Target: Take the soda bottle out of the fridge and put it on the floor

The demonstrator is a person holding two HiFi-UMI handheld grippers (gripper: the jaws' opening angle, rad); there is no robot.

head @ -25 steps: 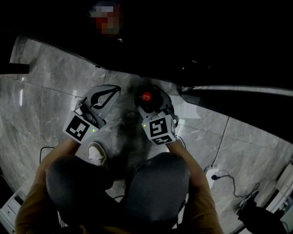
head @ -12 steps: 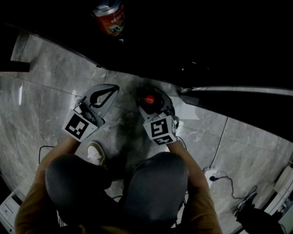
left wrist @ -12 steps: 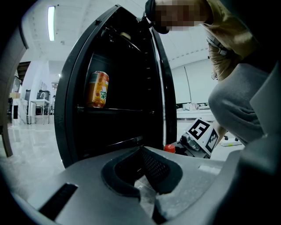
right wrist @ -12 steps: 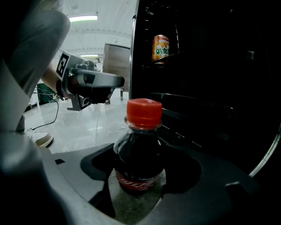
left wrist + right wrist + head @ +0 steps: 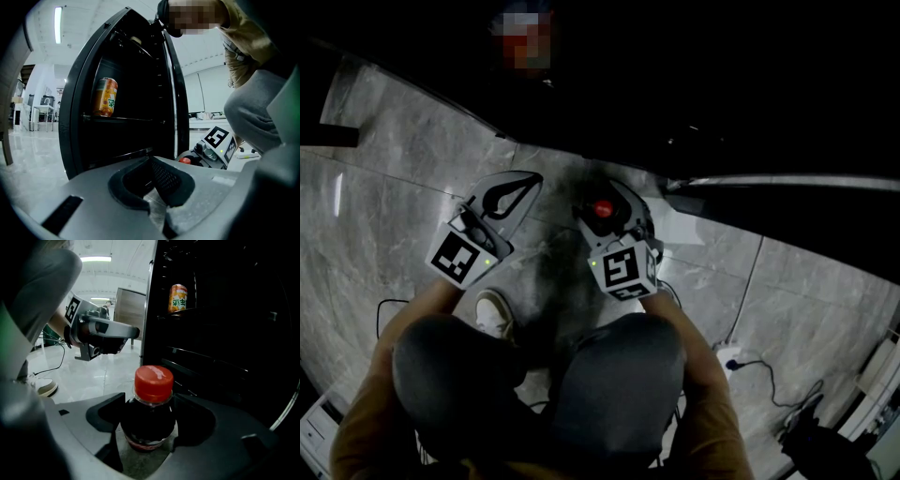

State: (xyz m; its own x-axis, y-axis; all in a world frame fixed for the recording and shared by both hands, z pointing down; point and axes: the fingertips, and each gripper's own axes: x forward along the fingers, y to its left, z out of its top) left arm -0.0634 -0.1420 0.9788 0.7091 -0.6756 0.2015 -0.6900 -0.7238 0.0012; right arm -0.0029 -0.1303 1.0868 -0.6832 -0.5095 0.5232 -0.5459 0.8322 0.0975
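Note:
The soda bottle (image 5: 149,414) is dark with a red cap (image 5: 602,208) and stands upright just in front of the open black fridge (image 5: 126,93). My right gripper (image 5: 150,404) is shut on it, one black pad pressing each side of its body. In the head view this gripper (image 5: 605,195) is low over the grey tiled floor (image 5: 412,159); whether the bottle's base touches the tiles is hidden. My left gripper (image 5: 534,180) hovers beside it to the left, its tips together and holding nothing. From the left gripper view (image 5: 151,159) the red cap (image 5: 185,160) shows at the right.
An orange can (image 5: 104,97) stands on an upper fridge shelf (image 5: 177,298). The person crouches, knees and a white shoe (image 5: 492,314) just behind the grippers. A power strip with its cable (image 5: 736,361) lies on the floor at the right.
The right gripper and bottle have drifted slightly towards the person. The left gripper has barely moved.

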